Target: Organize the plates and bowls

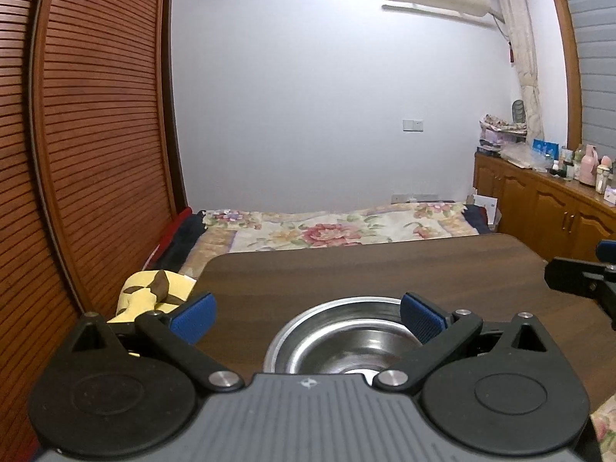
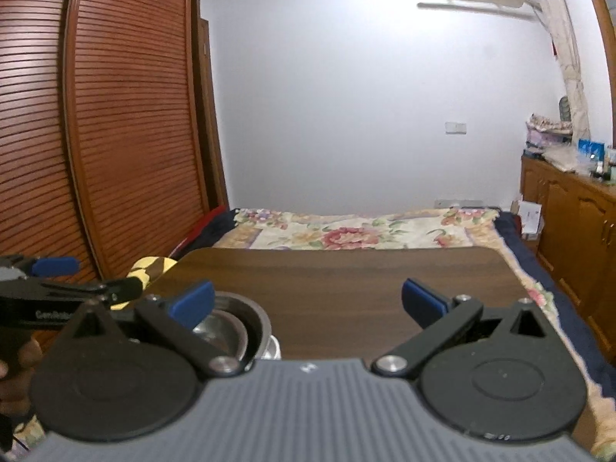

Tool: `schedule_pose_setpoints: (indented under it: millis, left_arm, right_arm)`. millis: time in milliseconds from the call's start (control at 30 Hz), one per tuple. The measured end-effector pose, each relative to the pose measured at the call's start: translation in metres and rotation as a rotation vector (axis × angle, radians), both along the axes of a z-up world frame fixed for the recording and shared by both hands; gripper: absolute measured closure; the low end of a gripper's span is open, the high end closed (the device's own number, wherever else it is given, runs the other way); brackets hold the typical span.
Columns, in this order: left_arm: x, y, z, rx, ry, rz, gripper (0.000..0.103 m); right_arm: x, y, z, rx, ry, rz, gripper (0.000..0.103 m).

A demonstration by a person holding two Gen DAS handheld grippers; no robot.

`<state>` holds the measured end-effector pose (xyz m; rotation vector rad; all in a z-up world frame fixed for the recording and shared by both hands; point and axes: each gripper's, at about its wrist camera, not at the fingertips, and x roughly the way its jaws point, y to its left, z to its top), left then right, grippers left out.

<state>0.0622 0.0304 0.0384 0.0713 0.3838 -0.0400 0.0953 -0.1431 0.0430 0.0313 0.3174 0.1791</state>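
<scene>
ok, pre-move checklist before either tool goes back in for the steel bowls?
1. Left tool open, nothing between its blue pads: ok.
2. Right tool open, nothing between its pads: ok.
3. Round stainless-steel bowls nested and sitting on the dark wooden table: ok; the right wrist view shows one inside another.
4. Number of bowls in the stack: cannot tell, the tool bodies hide the near side.
5. Plates in view: not ok, none visible in either view.
6. Bare tabletop beyond the bowls to set things down: ok.
</scene>
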Motion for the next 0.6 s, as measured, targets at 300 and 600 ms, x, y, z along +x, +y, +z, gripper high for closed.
schedule_pose_setpoints:
  millis: [300, 600]
  left_arm:
    - [-0.033, -0.022, 0.013, 0.006, -0.017, -0.039, 0.0]
    - [-0.045, -0.022, 0.012, 0.008, -0.02, -0.04, 0.0]
  right_arm:
    - [-0.016, -0.005, 0.01, -0.006, -0.009, -0.017, 0.0]
    - [-0.03, -0.009, 0.01, -0.016, -0.016, -0.033, 0.0]
